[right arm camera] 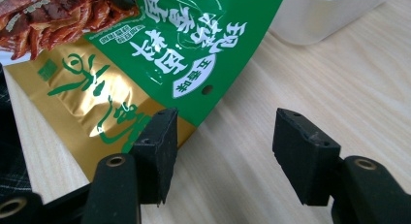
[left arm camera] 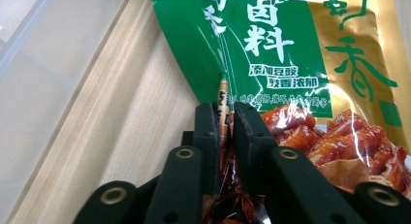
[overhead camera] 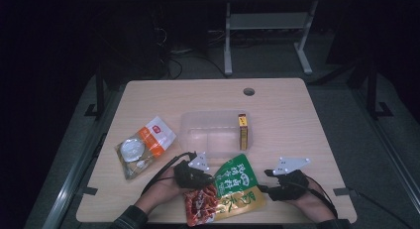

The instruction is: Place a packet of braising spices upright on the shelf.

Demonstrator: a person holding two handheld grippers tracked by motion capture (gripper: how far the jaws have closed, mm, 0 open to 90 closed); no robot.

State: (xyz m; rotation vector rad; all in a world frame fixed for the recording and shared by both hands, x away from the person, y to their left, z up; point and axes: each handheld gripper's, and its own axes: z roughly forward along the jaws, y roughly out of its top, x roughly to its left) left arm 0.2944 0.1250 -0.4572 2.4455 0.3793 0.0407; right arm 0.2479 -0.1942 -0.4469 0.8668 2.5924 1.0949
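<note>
Left claw (left arm camera: 226, 118): pinching the sauce packet's (left arm camera: 291, 64) edge, jaws pressing together.
Right claw (right arm camera: 225, 153): gaping wide beside the packet, gripping nothing.

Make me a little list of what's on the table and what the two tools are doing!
table: light wooden top
left tool: shut on the edge of the green and gold sauce packet
right tool: open, one jaw at the packet's gold edge, pressing nothing
clear plastic box: behind the packet, with a small yellow box standing at its right end
orange and white packet: lying to the left of the clear box, apart from both tools
</note>
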